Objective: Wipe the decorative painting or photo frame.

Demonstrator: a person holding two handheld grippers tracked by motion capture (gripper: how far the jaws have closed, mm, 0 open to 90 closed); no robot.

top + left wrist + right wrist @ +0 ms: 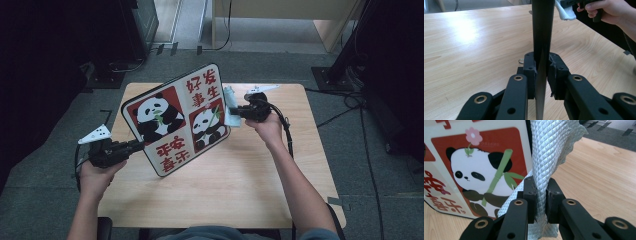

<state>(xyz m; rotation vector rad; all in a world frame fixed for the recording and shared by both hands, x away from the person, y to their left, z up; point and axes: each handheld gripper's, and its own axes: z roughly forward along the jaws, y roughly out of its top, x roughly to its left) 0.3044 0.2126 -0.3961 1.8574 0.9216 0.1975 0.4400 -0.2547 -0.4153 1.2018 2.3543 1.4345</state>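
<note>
Wooden table (225, 185) (pale, glossy), grey carpet (380, 190)

bare forearms, each black tool (134, 146) trailing cable, topped by grey plate.

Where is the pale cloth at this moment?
In the high view, the cloth is pinched in the right claw, at the right edge of the panda board, above the far half of the table.

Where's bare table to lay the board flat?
The near half of the light wooden table, between the forearms, is bare, as is its right side. The square panda-print board, held tilted by the left gripper, and the pale blue cloth crowd the far left.
</note>
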